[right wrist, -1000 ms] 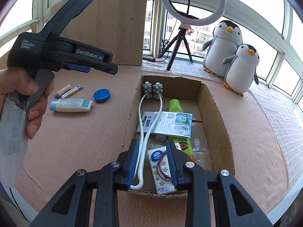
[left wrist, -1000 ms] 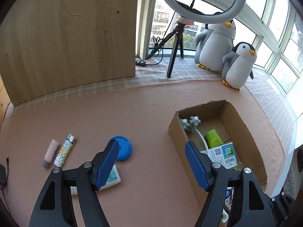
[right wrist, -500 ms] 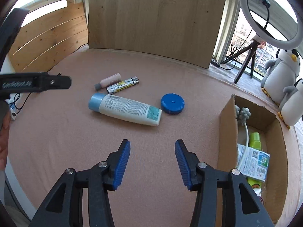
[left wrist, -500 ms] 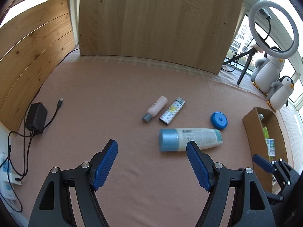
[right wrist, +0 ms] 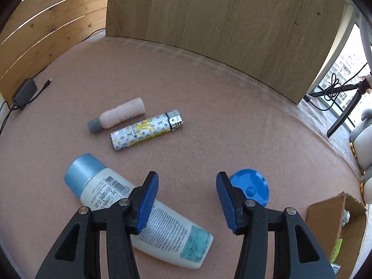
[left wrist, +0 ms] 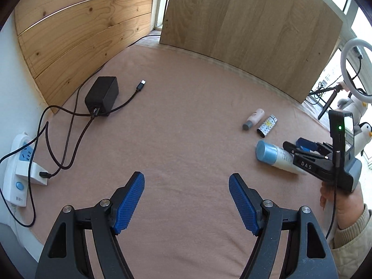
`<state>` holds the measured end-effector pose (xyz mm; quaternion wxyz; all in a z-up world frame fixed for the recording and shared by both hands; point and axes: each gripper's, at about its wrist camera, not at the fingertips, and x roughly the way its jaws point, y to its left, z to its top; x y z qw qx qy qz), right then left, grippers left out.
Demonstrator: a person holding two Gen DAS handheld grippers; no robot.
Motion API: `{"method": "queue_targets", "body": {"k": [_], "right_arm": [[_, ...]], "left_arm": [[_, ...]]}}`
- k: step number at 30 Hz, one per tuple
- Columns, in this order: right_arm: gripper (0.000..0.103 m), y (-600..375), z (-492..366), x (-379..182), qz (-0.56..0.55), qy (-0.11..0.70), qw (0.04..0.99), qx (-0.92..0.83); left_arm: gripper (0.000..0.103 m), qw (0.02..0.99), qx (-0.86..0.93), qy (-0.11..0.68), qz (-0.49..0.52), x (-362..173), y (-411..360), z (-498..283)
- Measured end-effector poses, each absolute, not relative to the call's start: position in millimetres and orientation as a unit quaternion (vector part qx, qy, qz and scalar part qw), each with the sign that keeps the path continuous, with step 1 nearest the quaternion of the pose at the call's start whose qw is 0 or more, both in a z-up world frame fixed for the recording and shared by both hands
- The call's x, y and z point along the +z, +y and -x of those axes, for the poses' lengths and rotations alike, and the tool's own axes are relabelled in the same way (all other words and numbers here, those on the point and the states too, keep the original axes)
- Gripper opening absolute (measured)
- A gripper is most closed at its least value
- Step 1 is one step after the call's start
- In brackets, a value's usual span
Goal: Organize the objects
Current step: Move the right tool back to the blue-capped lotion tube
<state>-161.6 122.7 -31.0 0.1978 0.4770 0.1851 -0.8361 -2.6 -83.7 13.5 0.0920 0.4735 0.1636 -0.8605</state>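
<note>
Four items remain on the desk [right wrist: 232,121]: tube [right wrist: 139,211] at 7 o'clock, blue lid [right wrist: 253,186], lighter [right wrist: 146,130], pink bottle [right wrist: 118,117]; both claws, right claw [right wrist: 187,200] and left claw [left wrist: 186,203], spread, empty; box [right wrist: 330,227] at 4 o'clock partly filled.

Both tongs, the left tongs [left wrist: 186,201] and the right tongs [right wrist: 187,201], share one build: black skeletal arms with triangular cut-outs, silver screws at the joints, ribbed blue pads [left wrist: 129,203]. The right one's body reads "DAS" (white letters), with a green light, a trailing black cable and a cream quilted sleeve [left wrist: 353,244].

Black adapter [left wrist: 101,95], power strip [left wrist: 17,169], ring light [left wrist: 355,66].
</note>
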Motion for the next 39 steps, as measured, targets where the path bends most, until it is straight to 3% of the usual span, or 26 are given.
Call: {"method": "queue_targets", "body": {"k": [6, 8, 11, 17, 20, 25, 29, 39], "right_arm": [[0.048, 125, 102, -40, -0.506, 0.145, 0.216, -0.823], [0.059, 123, 76, -43, -0.502, 0.146, 0.229, -0.821], [0.059, 127, 55, -41, -0.497, 0.142, 0.223, -0.826], [0.06, 151, 28, -23, -0.502, 0.008, 0.241, -0.83], [0.061, 134, 28, -22, -0.503, -0.011, 0.277, -0.819], [0.06, 137, 73, -17, -0.484, 0.0, 0.2, -0.852], [0.06, 158, 106, -18, -0.489, 0.056, 0.124, -0.861], [0.06, 83, 131, -36, -0.506, 0.097, 0.239, -0.823]], "left_arm": [[0.078, 0.085, -0.857, 0.171, -0.479, 8, -80, 6], [0.078, 0.08, -0.856, 0.168, -0.483, 6, -75, 6], [0.078, 0.075, -0.854, 0.167, -0.488, 3, -70, 5], [0.078, 0.078, -0.855, 0.171, -0.484, 5, -72, -2], [0.078, 0.085, -0.855, 0.18, -0.48, 8, -82, -7], [0.078, 0.103, -0.858, 0.187, -0.467, 18, -104, -20], [0.08, 0.123, -0.858, 0.199, -0.458, 22, -123, -36], [0.081, 0.151, -0.847, 0.222, -0.459, 11, -151, -44]]}}
